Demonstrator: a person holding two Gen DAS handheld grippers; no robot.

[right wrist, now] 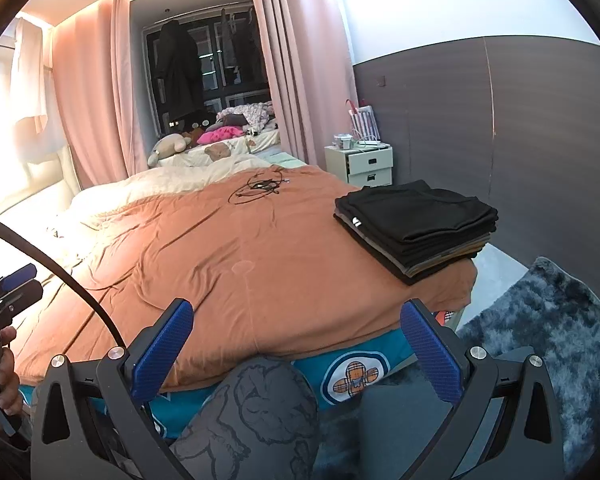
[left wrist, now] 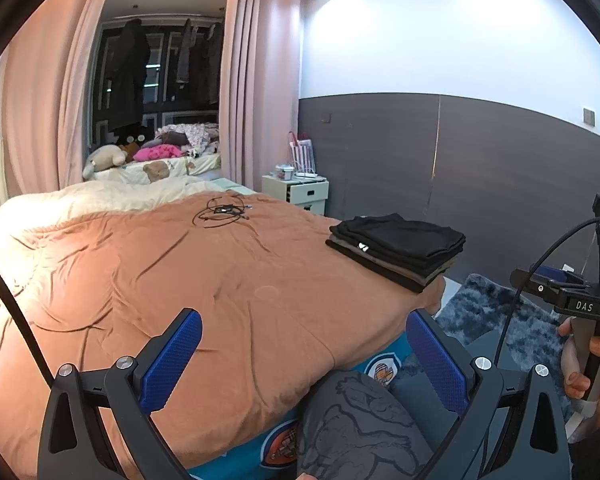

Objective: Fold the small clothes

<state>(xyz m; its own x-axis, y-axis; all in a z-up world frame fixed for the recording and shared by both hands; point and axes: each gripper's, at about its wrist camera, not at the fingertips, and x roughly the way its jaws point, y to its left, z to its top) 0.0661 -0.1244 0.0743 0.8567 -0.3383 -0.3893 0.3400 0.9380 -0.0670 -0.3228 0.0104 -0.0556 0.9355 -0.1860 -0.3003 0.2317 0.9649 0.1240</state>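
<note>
Both sets of jaws stand wide apart and hold nothing. We see the left gripper hanging above the near edge of the bed with its blue pads clear of all fabric; the right gripper is in the same condition, jaws fully spread over the same edge. A knee in grey printed fabric sits just below both.

The task's thing in view is the stack of folded clothes, resting on the orange duvet at the bed's right-hand edge, well apart from either gripper. We see no unfolded garment on the duvet.

Handling, as we judge it: the garments are light, soft and limp, not fragile. Single layers will slide over one another, so we advise taking hold at a folded edge or corner, pinching all layers of one piece.

Appearance: mostly black pieces, with grey and tan layers lower down, squared edges, and a small white mark on one front fold. A coiled black cable lies farther up the duvet.
</note>
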